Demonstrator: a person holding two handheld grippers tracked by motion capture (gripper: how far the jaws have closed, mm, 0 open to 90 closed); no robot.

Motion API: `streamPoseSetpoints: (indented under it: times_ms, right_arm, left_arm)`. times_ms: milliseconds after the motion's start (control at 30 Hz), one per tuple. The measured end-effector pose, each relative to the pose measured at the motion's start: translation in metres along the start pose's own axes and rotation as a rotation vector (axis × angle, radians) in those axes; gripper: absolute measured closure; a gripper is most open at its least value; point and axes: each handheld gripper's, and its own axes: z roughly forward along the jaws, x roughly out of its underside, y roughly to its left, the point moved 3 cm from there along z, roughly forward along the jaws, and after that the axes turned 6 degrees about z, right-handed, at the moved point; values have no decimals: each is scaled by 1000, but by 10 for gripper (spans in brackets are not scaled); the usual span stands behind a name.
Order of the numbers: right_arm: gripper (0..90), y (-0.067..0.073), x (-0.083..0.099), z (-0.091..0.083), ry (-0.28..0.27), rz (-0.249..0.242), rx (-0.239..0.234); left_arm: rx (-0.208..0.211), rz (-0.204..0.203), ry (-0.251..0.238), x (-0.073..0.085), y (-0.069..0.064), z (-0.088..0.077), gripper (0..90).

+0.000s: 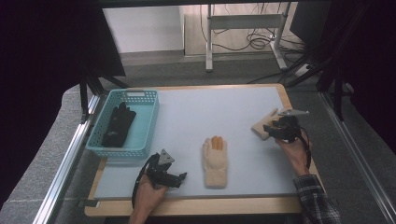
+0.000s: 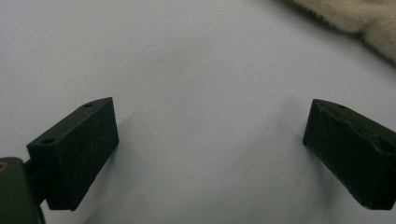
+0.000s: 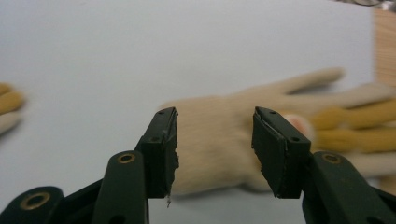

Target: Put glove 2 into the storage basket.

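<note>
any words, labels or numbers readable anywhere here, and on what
None can be read.
The basket has a pale tag on its far rim, too small to tell whether it bears writing.
The black glove and both cream gloves show no print.

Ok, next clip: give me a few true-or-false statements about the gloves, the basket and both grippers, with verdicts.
1. A black glove lies inside the blue basket. True.
2. The left gripper is clamped on a glove. False: its jaws stand wide apart over bare table.
3. The right gripper has a cream glove between its jaws. True, though whether the pads already press on it cannot be told.
4. The middle glove lies in the basket. False: it lies flat on the table.
5. Both cream gloves have yellow fingertips. True.
</note>
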Motion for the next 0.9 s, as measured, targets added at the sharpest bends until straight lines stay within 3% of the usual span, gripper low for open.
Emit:
streamPoseSetpoints:
  times_ms: [67, 133, 233, 433, 500, 567, 600, 667, 700, 900]
  right_arm:
    - [495, -15, -4, 3, -3, 21, 42]
    - [477, -19, -5, 5, 0, 26, 55]
    - [367, -32, -4, 16, 8, 55, 97]
    - [321, -38, 1, 32, 27, 68, 128]
    - [336, -41, 4, 37, 33, 73, 140]
    - [426, -41, 6, 38, 31, 67, 165]
    - [426, -41, 6, 38, 31, 67, 165]
    - [525, -39, 6, 38, 39, 69, 142]
    - [560, -35, 6, 37, 40, 37, 166]
    - [594, -31, 4, 31, 30, 28, 157]
  left_arm:
    - [0, 0, 0, 0, 0, 0, 36]
    - [0, 0, 0, 0, 0, 0, 36]
    - [0, 0, 0, 0, 0, 0, 36]
    - [0, 0, 0, 0, 0, 0, 36]
    - [0, 1, 0, 0, 0, 0, 36]
    - [0, 0, 0, 0, 0, 0, 36]
    - [0, 0, 0, 0, 0, 0, 36]
    - [0, 0, -1, 0, 0, 0, 36]
    - [0, 1, 0, 0, 0, 0, 36]
    - [-1, 0, 0, 0, 0, 0, 36]
